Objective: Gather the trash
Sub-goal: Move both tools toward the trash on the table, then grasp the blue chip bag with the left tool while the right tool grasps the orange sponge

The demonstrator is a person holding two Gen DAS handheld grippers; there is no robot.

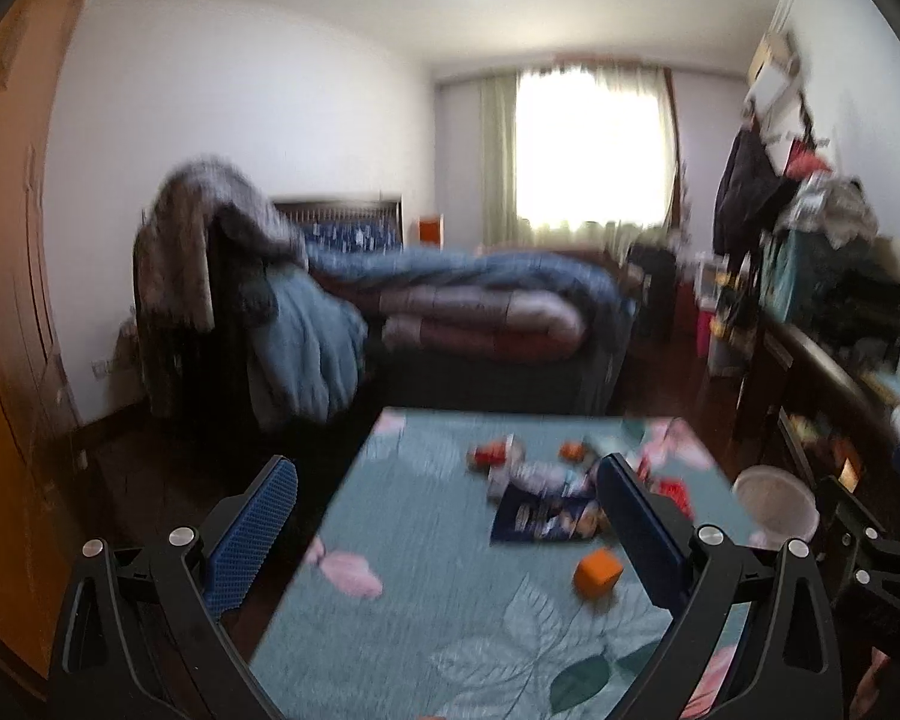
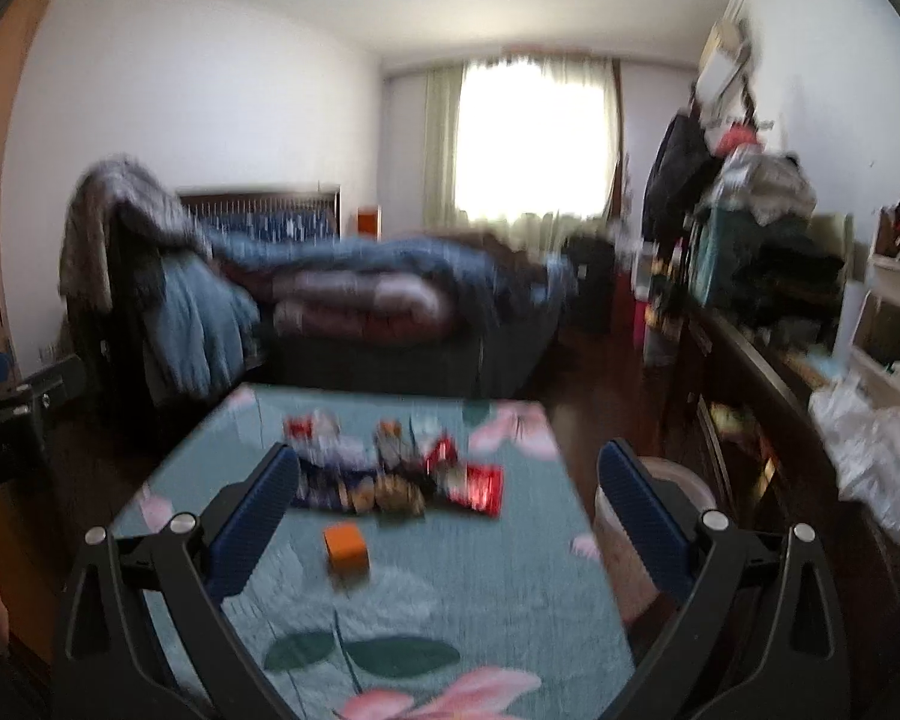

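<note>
Blur smears both wrist views, so any reach begun now risks landing off target. Both the left hand-held gripper (image 1: 444, 516) and the right hand-held gripper (image 2: 450, 504) hang with jaws spread wide and empty above the near end of the tabletop (image 2: 462, 600). Nearest ahead of the right one sits an orange block (image 2: 346, 546); closing on it by mistake would gather something that may not be trash at all. Beyond it lies the heap of wrappers (image 2: 390, 474), a red packet (image 2: 480, 487) among them, overlapping and slippery, so a pinch could lift one and scatter the rest. Right of the right jaw stands the pale bin (image 2: 654, 516), off the tabletop's edge, easy to clip or miss.
</note>
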